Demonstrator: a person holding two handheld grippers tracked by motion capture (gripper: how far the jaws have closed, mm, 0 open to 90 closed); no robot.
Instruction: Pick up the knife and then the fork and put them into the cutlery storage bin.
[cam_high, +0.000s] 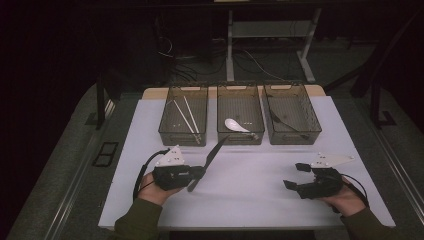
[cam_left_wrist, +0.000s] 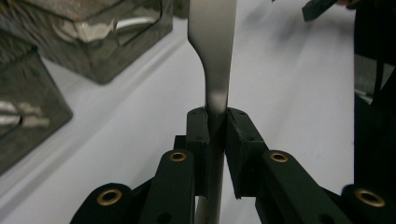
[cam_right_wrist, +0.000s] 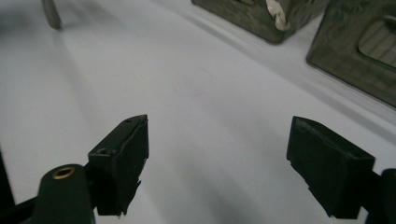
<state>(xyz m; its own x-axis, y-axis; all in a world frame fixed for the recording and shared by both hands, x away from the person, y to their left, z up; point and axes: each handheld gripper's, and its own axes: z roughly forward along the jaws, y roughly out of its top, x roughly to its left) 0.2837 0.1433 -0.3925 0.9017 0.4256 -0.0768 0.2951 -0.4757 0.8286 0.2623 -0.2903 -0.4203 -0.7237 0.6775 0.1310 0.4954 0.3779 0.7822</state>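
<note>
Nearest the person, at the table's front edge, two sleeved forearms come in from below, each hand holding a gripper over the white table (cam_high: 250, 195). On the left side, the left gripper (cam_high: 200, 172) is clamped on a dark knife (cam_high: 207, 162): its own view shows both pads pressed flat against the narrow neck of the knife (cam_left_wrist: 214, 70), with the broader flat part rising straight up and away from the jaws and a short length sticking out below them. From above, the knife runs slantwise, its lower end just in front of the gripper and its upper tip pointing toward the middle bin (cam_high: 240, 137), ending close to that bin's front wall. On the right side, well apart from the knife, the right gripper (cam_high: 295, 176) rests low with its jaws spread wide and nothing between them; its own view shows bare white table between the two pads (cam_right_wrist: 119, 163).

Farther back stand three clear bins in a row. The left bin (cam_high: 170, 132) holds a pair of pale chopsticks (cam_high: 190, 117) lying slantwise. The middle bin holds a white spoon (cam_high: 237, 125). The right bin (cam_high: 312, 127) holds a dark utensil (cam_high: 285, 122) whose kind I cannot make out.
</note>
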